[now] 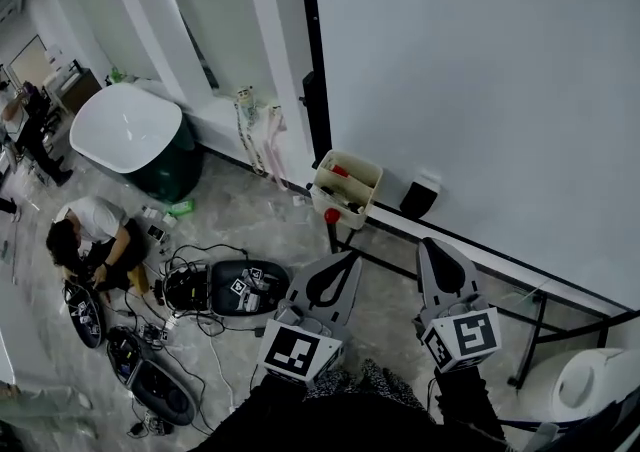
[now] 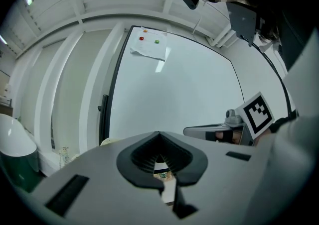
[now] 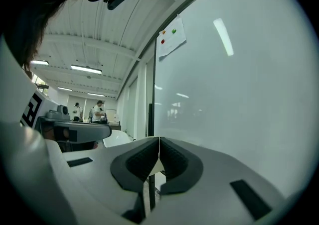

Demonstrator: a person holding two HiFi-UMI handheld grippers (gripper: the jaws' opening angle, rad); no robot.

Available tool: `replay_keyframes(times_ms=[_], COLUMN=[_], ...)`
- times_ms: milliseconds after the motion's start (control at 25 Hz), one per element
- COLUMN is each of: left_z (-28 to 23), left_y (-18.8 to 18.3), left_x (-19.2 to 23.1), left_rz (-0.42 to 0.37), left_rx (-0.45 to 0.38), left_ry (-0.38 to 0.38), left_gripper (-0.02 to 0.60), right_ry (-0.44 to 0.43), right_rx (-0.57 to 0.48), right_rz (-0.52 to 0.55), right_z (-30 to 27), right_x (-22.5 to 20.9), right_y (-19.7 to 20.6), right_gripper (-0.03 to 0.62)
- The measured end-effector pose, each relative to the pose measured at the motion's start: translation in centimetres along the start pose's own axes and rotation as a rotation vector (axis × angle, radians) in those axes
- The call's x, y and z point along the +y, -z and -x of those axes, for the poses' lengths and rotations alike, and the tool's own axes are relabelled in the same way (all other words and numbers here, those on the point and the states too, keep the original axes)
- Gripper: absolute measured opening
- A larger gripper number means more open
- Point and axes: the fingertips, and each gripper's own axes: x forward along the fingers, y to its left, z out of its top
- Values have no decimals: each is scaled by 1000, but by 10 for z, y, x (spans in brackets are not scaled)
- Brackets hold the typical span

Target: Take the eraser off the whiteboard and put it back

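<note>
**Both grippers shut and empty, eraser on the board**

You stand in front of the whiteboard (image 1: 480, 90) with both tools pointing toward its lower edge. Your left hand-held gripper (image 1: 338, 258) has its jaws drawn together with nothing between them; its own view shows the dark pads meeting at the tip. Your right hand-held gripper (image 1: 433, 243) is closed the same way, with the pads pressed into a thin seam, and it is also empty. Neither one touches the whiteboard or anything on it.

The eraser (image 1: 419, 197) is a black block with a pale top. It sits on the whiteboard face just above the bottom rail, near the lower left corner, and your right gripper's tip is near it but apart from it.

A cream basket (image 1: 347, 188) hangs at the whiteboard's lower left corner, just left of the eraser, with red-capped items lying in it. A sheet of paper (image 2: 148, 46) is pinned high on the whiteboard under small red and green magnets (image 2: 157, 42).

On the floor (image 1: 240, 220), left of the whiteboard, a person (image 1: 90, 235) crouches among cables (image 1: 190, 285) and scattered gear. A white tub (image 1: 130, 130) with a dark green side stands farther left of the whiteboard.
</note>
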Motion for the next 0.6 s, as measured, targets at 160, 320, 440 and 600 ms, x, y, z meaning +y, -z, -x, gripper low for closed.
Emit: replay_keyframes(times_ms=[160,320,440,600], left_z=[-18,-34,-44,-56], left_y=[-4,-3,0,-2], left_x=[16,21,25,26], left_rz=[4,4,-14,5], left_rx=[-6,2,16,1], left_ry=[50,112,159,207], left_gripper=[2,2,2,2], right_ry=[50,105,139,191], right_rx=[6,13,23,34], right_rz=[1,-5,-15,-26], right_z=[-17,-27,-33,-39], right_x=[-4,-12,-18,-25], right_y=[1,4,9,15], right_gripper=[8,8,8,8])
